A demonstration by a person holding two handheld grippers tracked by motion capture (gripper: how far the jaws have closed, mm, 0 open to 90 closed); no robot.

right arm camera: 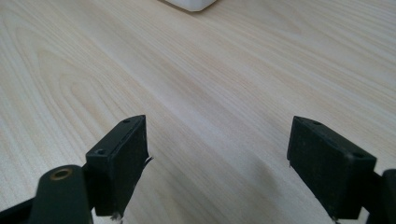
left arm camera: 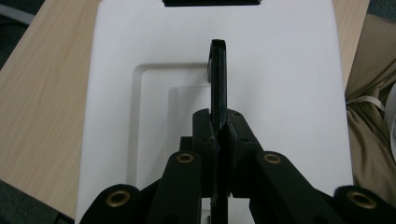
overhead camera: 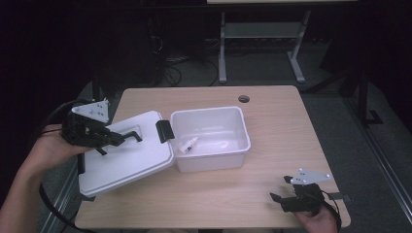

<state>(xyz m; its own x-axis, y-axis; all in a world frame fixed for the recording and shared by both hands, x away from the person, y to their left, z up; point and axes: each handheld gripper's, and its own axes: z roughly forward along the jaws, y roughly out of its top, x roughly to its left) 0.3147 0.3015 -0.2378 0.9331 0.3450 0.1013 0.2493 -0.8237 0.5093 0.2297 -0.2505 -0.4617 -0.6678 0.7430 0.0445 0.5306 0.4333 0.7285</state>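
My left gripper (left arm camera: 219, 135) is clamped on the black plastic carry handle (left arm camera: 218, 79) of the white rectangular plastic lid (left arm camera: 280, 93). In the left gripper view both pads press flat against the handle, which stands on edge between them and runs away from the jaws. In the high view the left gripper (overhead camera: 119, 140) sits over the lid (overhead camera: 131, 160) at the left side of the light wooden table (overhead camera: 272, 194). The lid lies tilted, its near left corner past the table edge, its far right corner just beside the white rectangular plastic tub (overhead camera: 214, 138). A black latch clip (overhead camera: 164, 130) on the lid's right edge meets the tub's left wall.

The tub stands open at the table centre. Inside it, near the left wall, lies a small white tube-shaped object (overhead camera: 188, 144); I cannot tell what it is.

My right gripper (overhead camera: 286, 199) rests at the near right part of the table, well apart from the tub. Its jaws stand wide apart with nothing between them; the right gripper view shows bare wood grain between the pads (right arm camera: 119, 158).
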